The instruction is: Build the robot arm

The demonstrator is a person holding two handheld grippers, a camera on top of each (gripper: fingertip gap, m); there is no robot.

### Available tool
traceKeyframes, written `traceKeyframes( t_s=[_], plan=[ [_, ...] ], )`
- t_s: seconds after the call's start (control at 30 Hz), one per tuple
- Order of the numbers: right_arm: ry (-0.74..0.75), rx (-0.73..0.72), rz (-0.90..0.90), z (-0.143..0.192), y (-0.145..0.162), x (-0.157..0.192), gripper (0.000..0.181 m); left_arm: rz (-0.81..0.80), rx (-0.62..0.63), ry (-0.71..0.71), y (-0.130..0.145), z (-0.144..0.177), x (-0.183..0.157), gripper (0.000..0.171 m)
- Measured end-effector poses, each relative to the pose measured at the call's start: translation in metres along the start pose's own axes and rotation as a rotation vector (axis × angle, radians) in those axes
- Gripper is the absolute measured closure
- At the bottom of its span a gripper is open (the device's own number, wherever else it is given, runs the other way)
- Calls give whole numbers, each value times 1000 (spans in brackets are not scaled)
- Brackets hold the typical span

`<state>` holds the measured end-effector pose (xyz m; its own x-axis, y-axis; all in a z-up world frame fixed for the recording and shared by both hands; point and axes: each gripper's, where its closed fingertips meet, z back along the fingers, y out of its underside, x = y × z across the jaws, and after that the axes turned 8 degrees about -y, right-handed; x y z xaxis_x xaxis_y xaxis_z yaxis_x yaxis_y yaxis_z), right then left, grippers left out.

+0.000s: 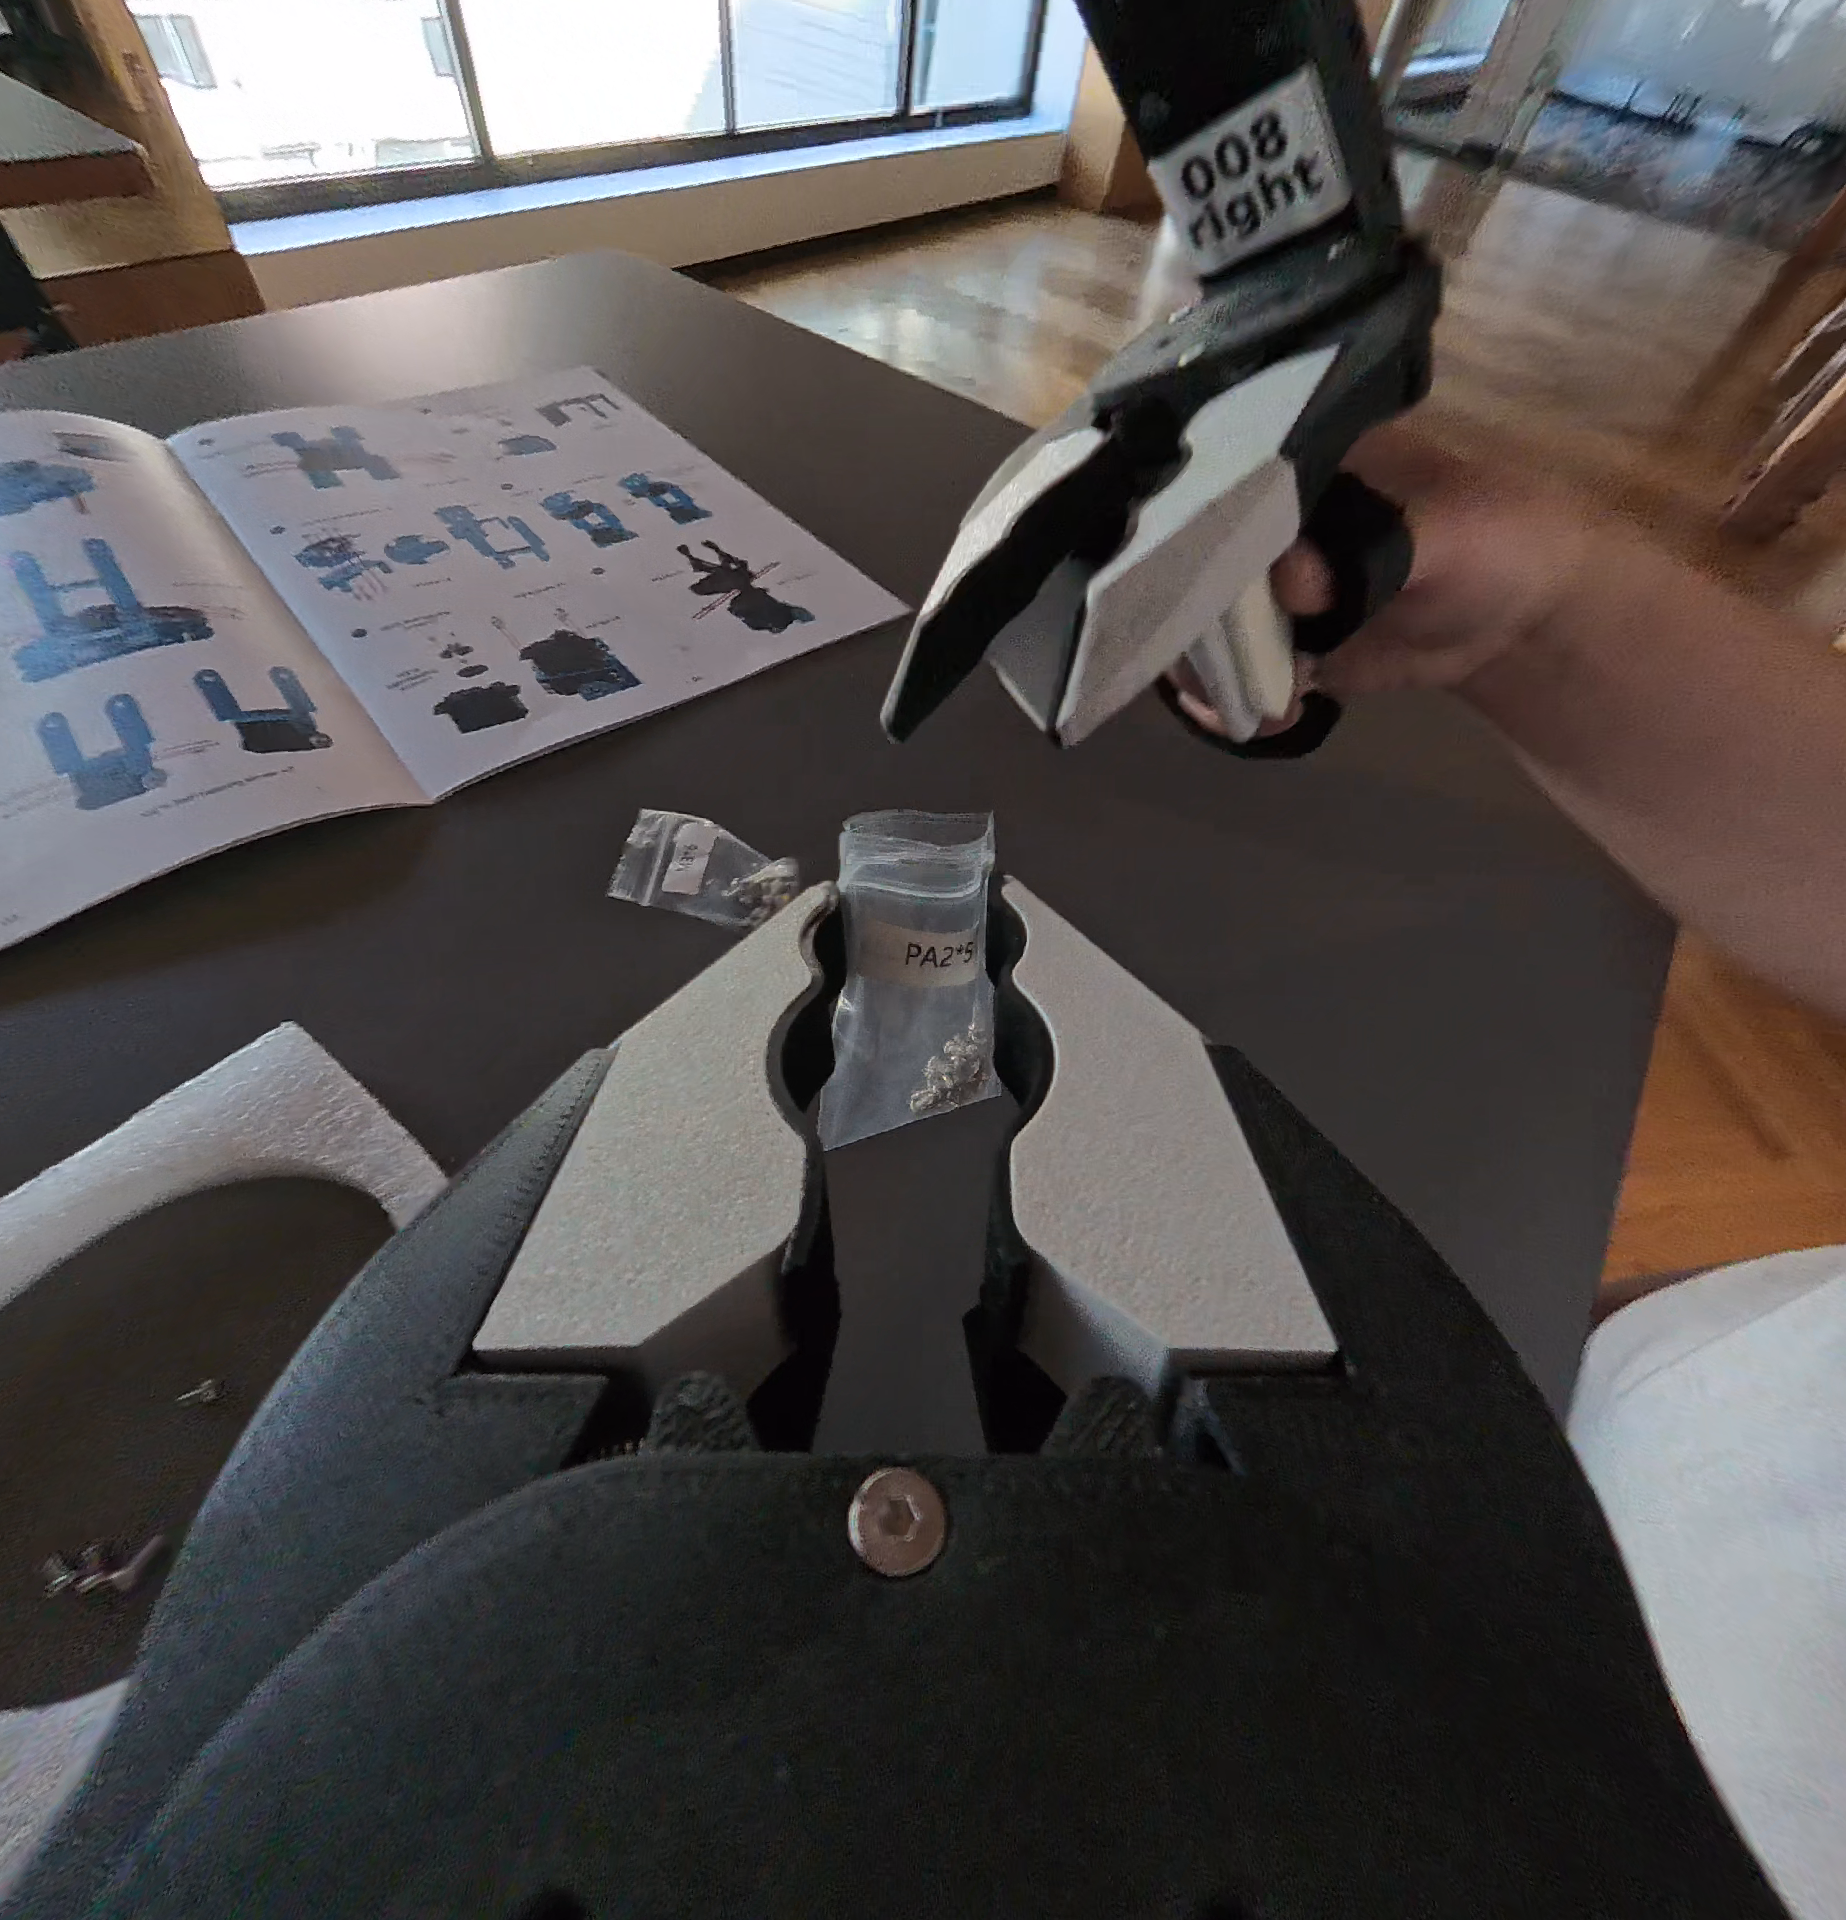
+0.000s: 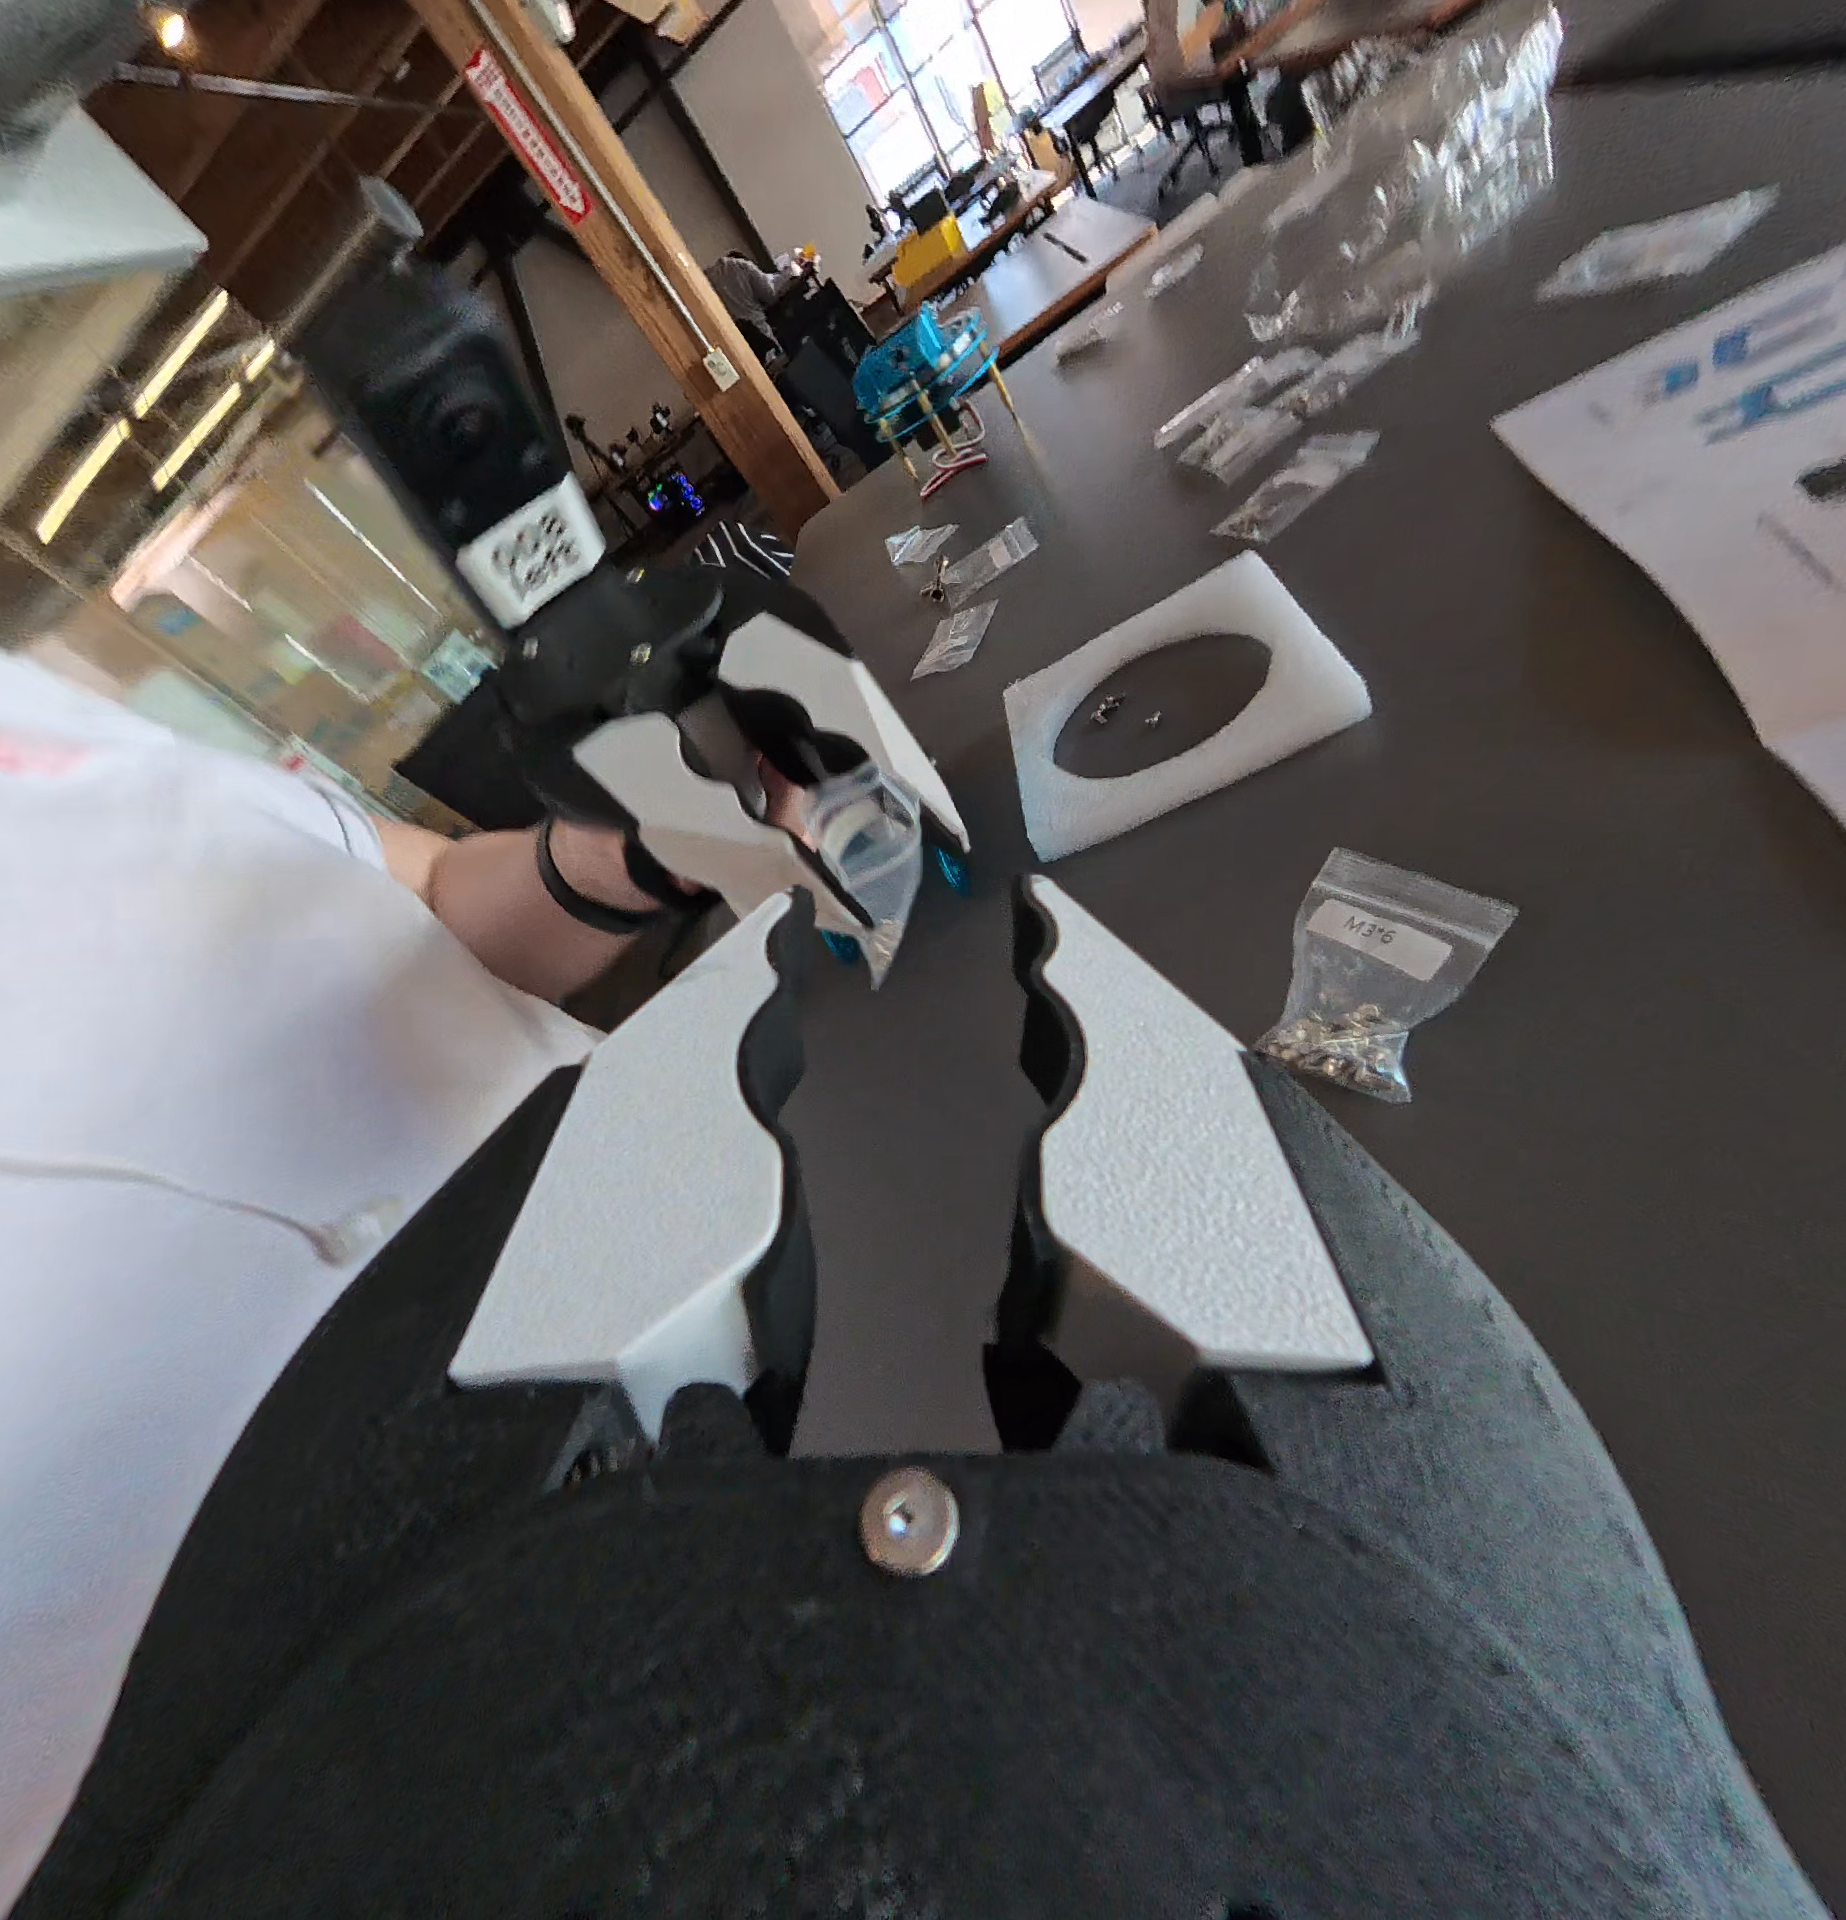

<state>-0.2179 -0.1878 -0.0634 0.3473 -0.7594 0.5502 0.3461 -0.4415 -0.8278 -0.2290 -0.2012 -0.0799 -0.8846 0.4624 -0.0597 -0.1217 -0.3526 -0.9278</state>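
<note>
My left gripper (image 1: 914, 925) is shut on a small clear zip bag of screws (image 1: 914, 997) with a white label, and holds it upright above the dark table (image 1: 1262, 987). The right wrist view shows the same gripper (image 2: 857, 873) with the bag (image 2: 867, 852). My right gripper (image 2: 908, 904) is open and empty, and its tips are just short of the held bag. In the left wrist view it (image 1: 981, 727) hovers above and behind the bag, held by a hand. A second screw bag (image 1: 706, 868) lies on the table beside my left fingertips.
An open instruction booklet (image 1: 379, 582) lies at the back left. A white foam frame (image 2: 1189, 717) with loose screws in its oval cutout is near my left gripper. A labelled screw bag (image 2: 1366, 987), several more bags (image 2: 1262, 436) and a blue round assembly (image 2: 924, 374) are on the table. The tips of both grippers are at nearly the same place.
</note>
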Motion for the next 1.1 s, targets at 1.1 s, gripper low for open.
traceKeyframes(
  t_s=[1.1],
  plan=[
    [-142,-170,163,-27,2,15,168,153,-126,315,-29,15,-13,135]
  ],
)
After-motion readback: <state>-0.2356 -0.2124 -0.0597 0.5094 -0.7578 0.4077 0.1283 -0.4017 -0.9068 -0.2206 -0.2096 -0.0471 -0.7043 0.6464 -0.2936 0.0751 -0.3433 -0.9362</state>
